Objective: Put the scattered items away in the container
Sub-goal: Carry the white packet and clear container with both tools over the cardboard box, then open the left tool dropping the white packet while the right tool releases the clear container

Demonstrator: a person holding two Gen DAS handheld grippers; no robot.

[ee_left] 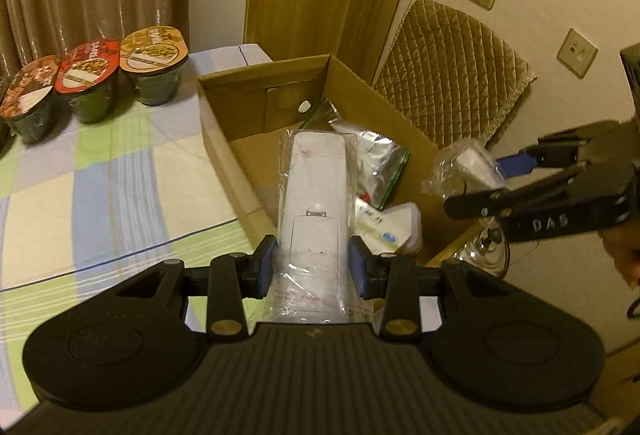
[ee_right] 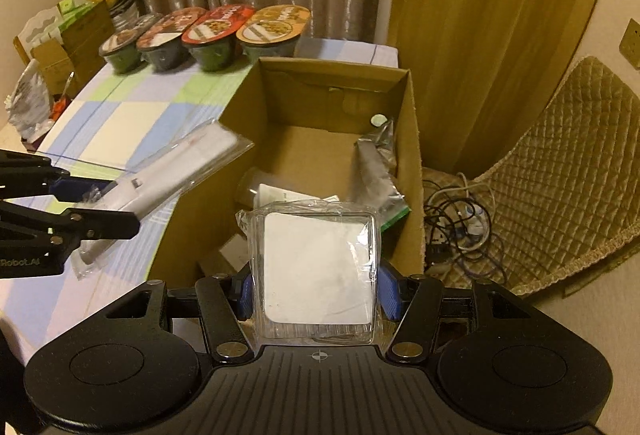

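Remote [ee_left: 314,203] long axis toward box [ee_left: 240,155], left tool [ee_left: 312,267] clenching; right tool [ee_right: 318,291] grips packet [ee_right: 318,267].

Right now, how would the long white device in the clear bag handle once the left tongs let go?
The long white device looks rigid: it juts straight from the left tongs. Its loose clear wrap probably makes it slippery. It hangs over the cardboard box, so it would likely drop in.

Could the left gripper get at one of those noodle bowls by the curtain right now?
Probably not yet. The left gripper has its fingers closed on a wrapped white remote over the cardboard box. The path across the cloth to the noodle bowls looks free once it lets go.
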